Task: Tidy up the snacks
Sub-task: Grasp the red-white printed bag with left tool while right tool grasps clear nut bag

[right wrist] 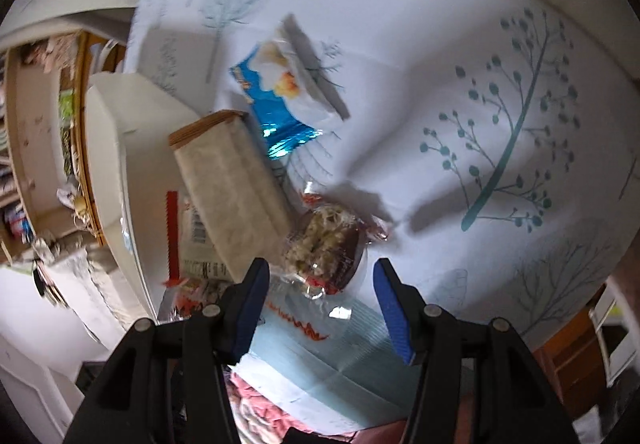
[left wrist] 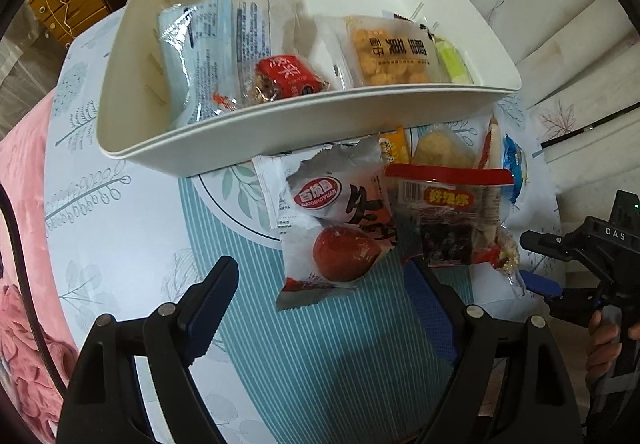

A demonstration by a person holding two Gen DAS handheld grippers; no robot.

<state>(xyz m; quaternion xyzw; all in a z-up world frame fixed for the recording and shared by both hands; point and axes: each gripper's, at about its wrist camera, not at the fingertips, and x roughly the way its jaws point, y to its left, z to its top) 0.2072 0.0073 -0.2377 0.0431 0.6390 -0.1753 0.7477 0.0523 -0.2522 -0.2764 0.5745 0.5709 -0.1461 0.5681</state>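
A white bin (left wrist: 280,124) holds several snack packets: pale blue ones (left wrist: 200,44), a small red one (left wrist: 290,76) and a cracker pack (left wrist: 392,52). In front of it lies a loose pile: a red date packet (left wrist: 340,240), a seaweed packet (left wrist: 448,220) and others behind. My left gripper (left wrist: 320,284) is open, just short of the date packet. My right gripper (right wrist: 320,284) is open around a clear-wrapped nut candy (right wrist: 324,240); it also shows at the right edge of the left wrist view (left wrist: 536,280). The bin's side shows in the right wrist view (right wrist: 116,148).
A beige wafer pack (right wrist: 236,196), a blue-and-white packet (right wrist: 288,84) and a barcode packet (right wrist: 192,236) lie near the candy. The tablecloth (right wrist: 480,104) has leaf prints. A pink blanket (left wrist: 24,244) lies left; wooden drawers (left wrist: 68,0) stand behind.
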